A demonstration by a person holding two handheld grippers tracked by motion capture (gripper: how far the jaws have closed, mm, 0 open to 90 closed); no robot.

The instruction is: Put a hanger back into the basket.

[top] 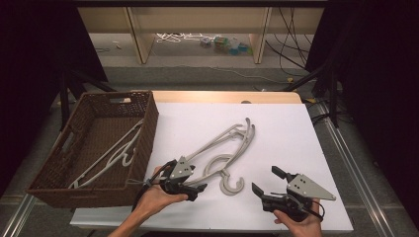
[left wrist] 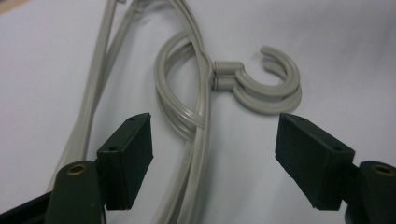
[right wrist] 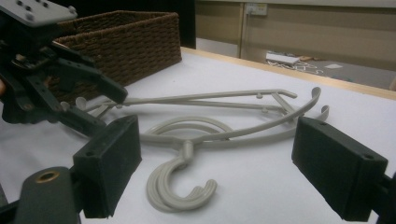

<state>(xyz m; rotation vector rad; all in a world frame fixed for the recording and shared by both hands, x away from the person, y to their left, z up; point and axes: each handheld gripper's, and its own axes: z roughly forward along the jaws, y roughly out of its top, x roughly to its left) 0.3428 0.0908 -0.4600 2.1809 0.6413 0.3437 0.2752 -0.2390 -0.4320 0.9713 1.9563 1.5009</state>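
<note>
Left gripper (top: pixel 197 188) at the stacked hangers (top: pixel 225 145), jaws released.

I read 2 grey hangers lying one on the other on the white table (top: pixel 291 133), hooks (top: pixel 231 185) pointing toward my side, just right of the left gripper's tips. In the left gripper view the hangers' arms (left wrist: pixel 198 154) run up between my 2 jaws, nearer the left pad, no pad touching them; jaws stand apart, nothing grasped. Right gripper (top: pixel 269 185) sits near the table's front edge, right of the hooks and apart from them, jaws wide, empty. Wicker basket (top: pixel 148 123) at the left holds 1 more hanger (top: pixel 106 160).
</note>
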